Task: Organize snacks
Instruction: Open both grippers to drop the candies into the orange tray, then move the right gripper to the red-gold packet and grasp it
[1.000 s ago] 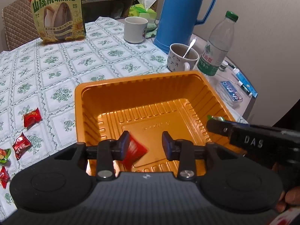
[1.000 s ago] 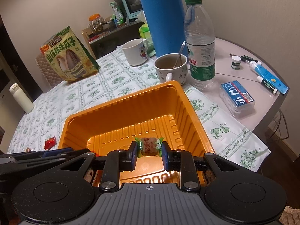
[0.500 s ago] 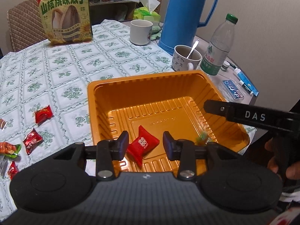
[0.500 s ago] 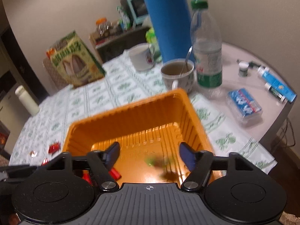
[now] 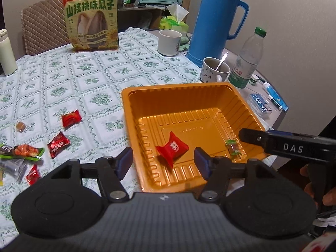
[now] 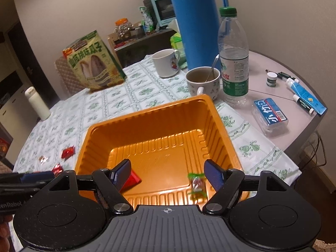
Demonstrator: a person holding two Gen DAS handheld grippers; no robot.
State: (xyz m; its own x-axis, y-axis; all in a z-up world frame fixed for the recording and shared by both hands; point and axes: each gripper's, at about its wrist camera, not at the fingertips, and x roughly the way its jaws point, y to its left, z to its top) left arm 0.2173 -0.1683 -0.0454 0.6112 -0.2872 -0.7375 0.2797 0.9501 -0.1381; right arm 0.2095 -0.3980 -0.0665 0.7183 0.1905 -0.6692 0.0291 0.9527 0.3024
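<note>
Done: two sweets lie in the orange tray (image 5: 210, 88): red candy (image 5: 172, 149) at centre, green-wrapped candy (image 6: 197, 183) toward 4 o'clock.
Left hand-held gripper (image 5: 163, 162): jaws just opened wide, empty, above the tray's 6 o'clock edge.
Right hand-held gripper (image 6: 167, 172): likewise just opened, nothing between.
Left: loose snacks (image 5: 57, 143) on the table (image 5: 84, 77), 9 o'clock of the tray.
</note>
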